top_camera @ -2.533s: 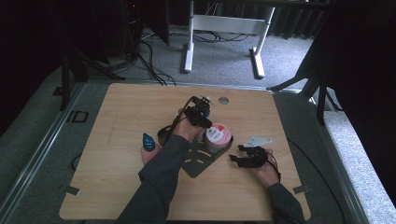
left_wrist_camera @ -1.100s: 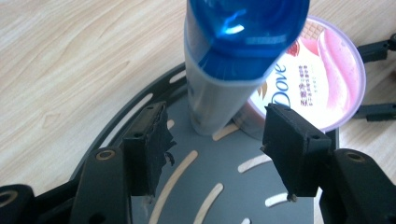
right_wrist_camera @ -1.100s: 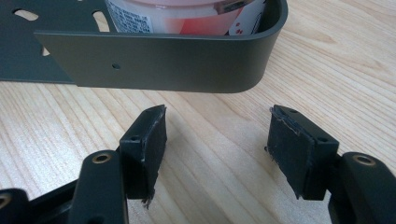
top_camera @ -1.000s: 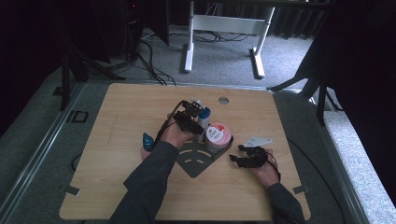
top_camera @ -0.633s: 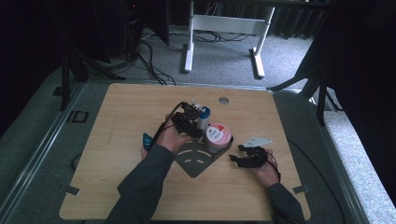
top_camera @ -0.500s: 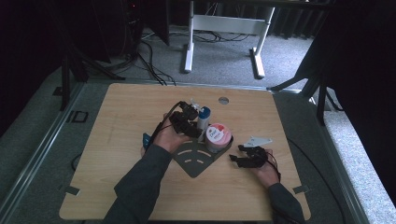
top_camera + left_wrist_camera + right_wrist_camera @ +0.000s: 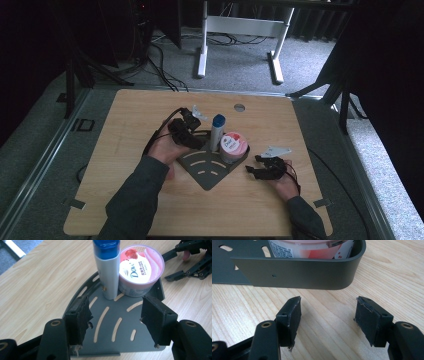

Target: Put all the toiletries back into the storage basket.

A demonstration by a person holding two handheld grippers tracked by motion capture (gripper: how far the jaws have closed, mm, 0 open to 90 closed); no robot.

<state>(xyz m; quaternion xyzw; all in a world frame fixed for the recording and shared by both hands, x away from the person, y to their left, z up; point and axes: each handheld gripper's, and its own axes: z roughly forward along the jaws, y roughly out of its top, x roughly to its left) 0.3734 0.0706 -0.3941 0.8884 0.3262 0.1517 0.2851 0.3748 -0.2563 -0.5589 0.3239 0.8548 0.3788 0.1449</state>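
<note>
Bottle, white with blue cap (image 7: 108, 267), stands beside pink ice-cream tub (image 7: 140, 266) on dark slotted corner rack (image 7: 112, 327); left gripper (image 7: 116, 315) and right gripper (image 7: 329, 312) both apart, empty, placement apparently finished.

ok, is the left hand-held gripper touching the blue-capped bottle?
Apart. In the left gripper view, the left hand-held gripper has both jaws open over the grey rack, with bare rack between them and the blue-capped bottle, which stands farther off.

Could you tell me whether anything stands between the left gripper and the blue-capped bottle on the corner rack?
Nothing visible does. The left gripper is open over the bare slotted floor of the rack, facing the bottle. The pink tub stands beside the bottle, not in front.
</note>
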